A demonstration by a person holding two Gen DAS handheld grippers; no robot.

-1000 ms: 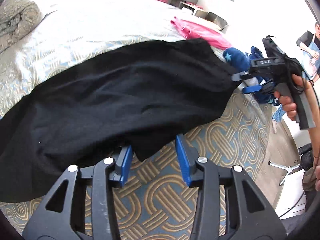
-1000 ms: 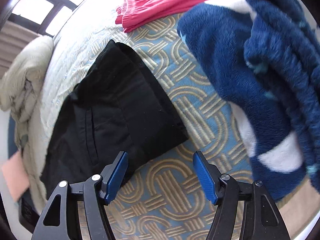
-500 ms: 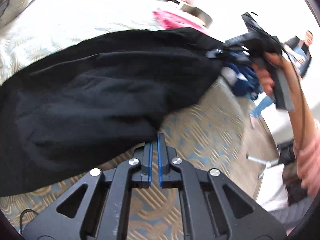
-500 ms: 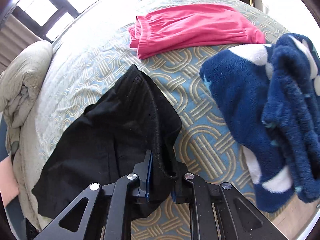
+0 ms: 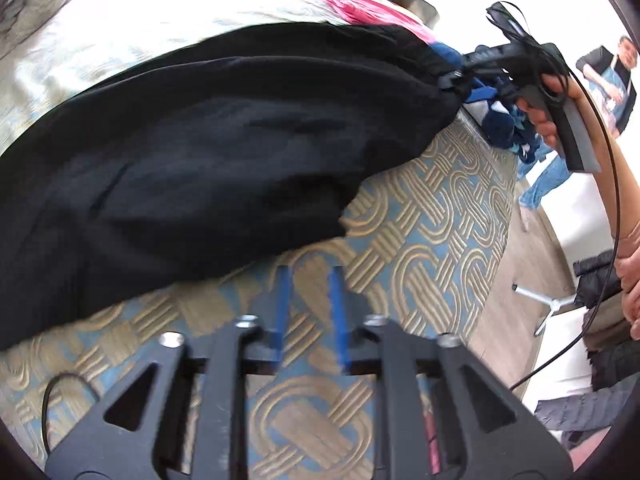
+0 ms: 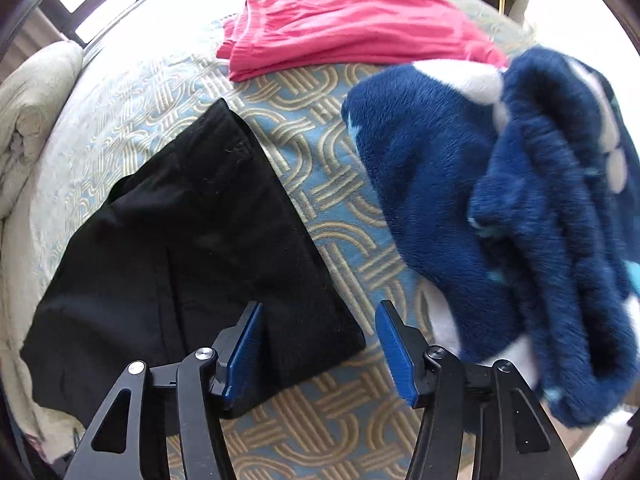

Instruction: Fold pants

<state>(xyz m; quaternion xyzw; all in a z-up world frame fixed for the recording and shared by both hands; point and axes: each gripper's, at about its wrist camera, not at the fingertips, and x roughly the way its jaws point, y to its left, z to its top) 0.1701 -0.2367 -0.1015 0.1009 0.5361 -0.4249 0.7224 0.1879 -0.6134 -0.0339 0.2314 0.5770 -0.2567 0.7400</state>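
The black pants (image 5: 208,152) lie across the patterned bedspread (image 5: 432,240). My left gripper (image 5: 308,280) is open and empty, its blue pads a short way below the pants' near edge. In the right wrist view the black pants (image 6: 200,248) lie flat. My right gripper (image 6: 320,332) is open, its left pad over the pants' near corner and its right pad over the bedspread. The right gripper (image 5: 472,76) also shows in the left wrist view, at the pants' far right end.
Folded pink clothing (image 6: 352,28) lies at the far side of the bed. A fluffy blue and white garment (image 6: 500,208) is heaped to the right. A rolled pale duvet (image 6: 28,108) lies at the left. A person (image 5: 608,76) stands beyond the bed's edge.
Both grippers were shut on the pants' edge half a second ago. Both have opened and let go, and the pants have dropped flat on the bed.
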